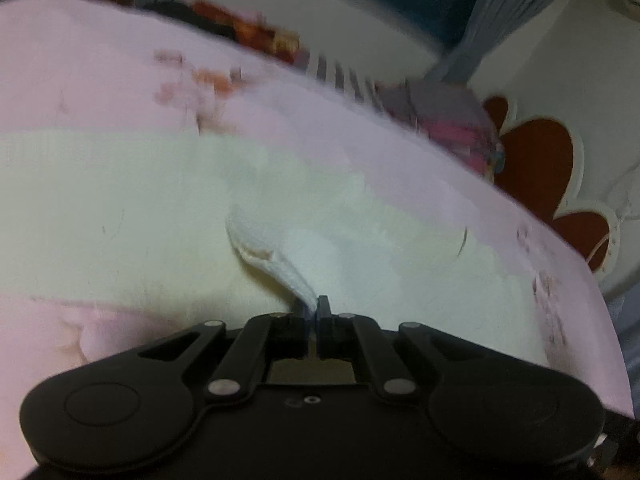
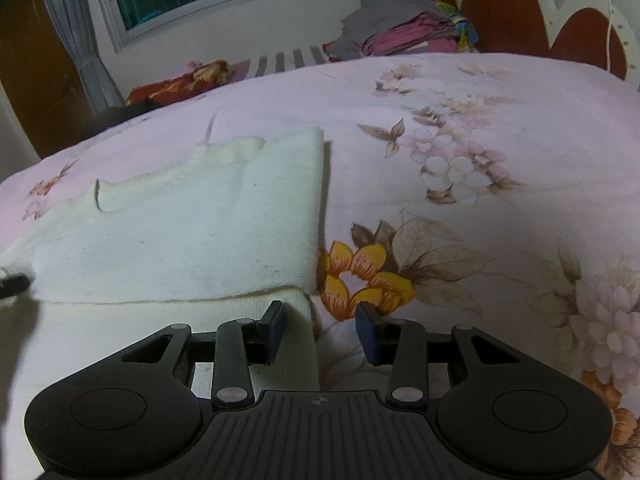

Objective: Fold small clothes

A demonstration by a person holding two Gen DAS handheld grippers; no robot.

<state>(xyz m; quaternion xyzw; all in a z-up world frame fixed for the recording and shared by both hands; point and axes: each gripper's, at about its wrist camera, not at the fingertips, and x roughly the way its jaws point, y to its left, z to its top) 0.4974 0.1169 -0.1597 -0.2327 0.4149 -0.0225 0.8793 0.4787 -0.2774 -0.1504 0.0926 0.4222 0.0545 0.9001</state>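
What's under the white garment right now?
The white garment lies on the pink floral bedsheet, with one layer folded over its own lower part. The left gripper pinches a corner. Anything beneath the cloth is covered.

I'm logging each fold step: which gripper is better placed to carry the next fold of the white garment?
Left. The left gripper is already shut on a pinch of the white garment; the right gripper hangs open over its edge on the floral bedspread, holding nothing.

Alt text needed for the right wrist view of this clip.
The open right tool hovers over the near right corner of a partly folded white knit garment on a pink floral bedspread. A clothes pile sits by the headboard.
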